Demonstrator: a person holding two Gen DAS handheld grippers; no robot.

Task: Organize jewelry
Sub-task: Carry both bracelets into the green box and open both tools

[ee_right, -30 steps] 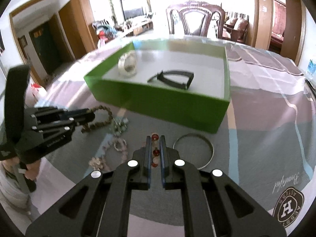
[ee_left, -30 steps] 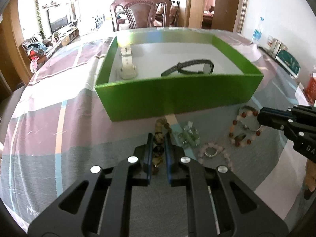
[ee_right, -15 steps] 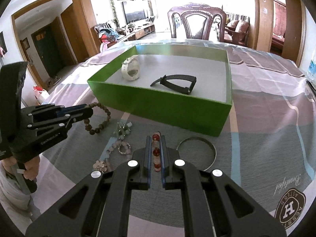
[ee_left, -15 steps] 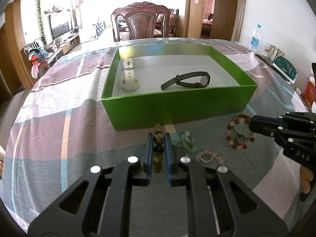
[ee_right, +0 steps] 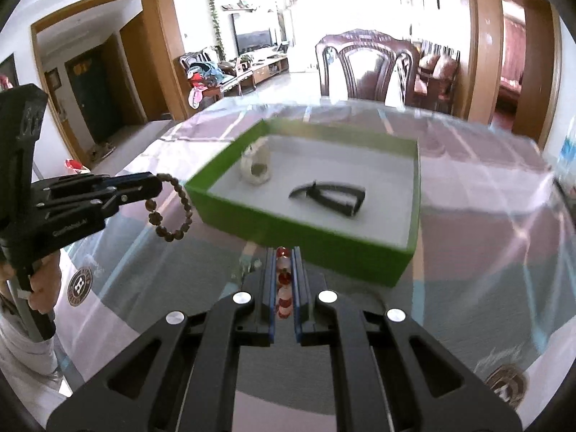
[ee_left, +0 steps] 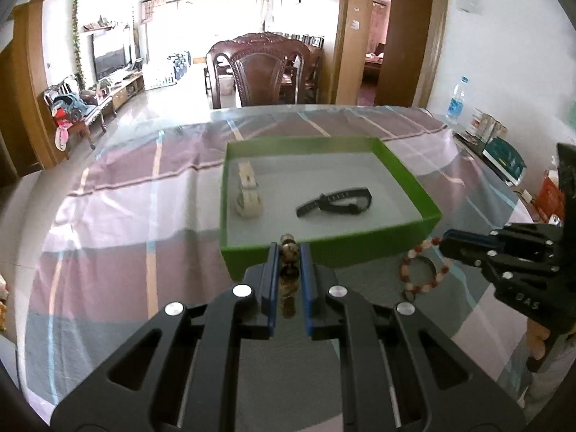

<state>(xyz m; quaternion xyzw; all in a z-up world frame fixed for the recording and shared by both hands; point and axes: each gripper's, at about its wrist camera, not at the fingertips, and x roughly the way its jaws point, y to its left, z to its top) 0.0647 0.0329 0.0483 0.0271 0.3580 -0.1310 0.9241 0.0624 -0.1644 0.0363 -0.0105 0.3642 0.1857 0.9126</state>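
My left gripper (ee_left: 288, 252) is shut on a brown bead bracelet (ee_left: 288, 277) and holds it in the air in front of the green box (ee_left: 360, 252). From the right wrist view that bracelet (ee_right: 172, 208) hangs from the left gripper (ee_right: 154, 189). My right gripper (ee_right: 284, 255) is shut on a red and white bead bracelet (ee_right: 283, 288), which also hangs from it in the left wrist view (ee_left: 423, 270). The box holds a white watch (ee_left: 246, 194) and a black watch (ee_left: 336, 201).
The table has a plaid cloth (ee_left: 126, 216). A wooden chair (ee_left: 266, 72) stands behind the table. A water bottle (ee_left: 455, 100) and boxes (ee_left: 500, 151) sit at the right edge. A small pale trinket (ee_right: 248, 264) lies left of my right fingers.
Both grippers have lifted their bracelets off the table and risen higher, so the box now sits lower and farther in both views.
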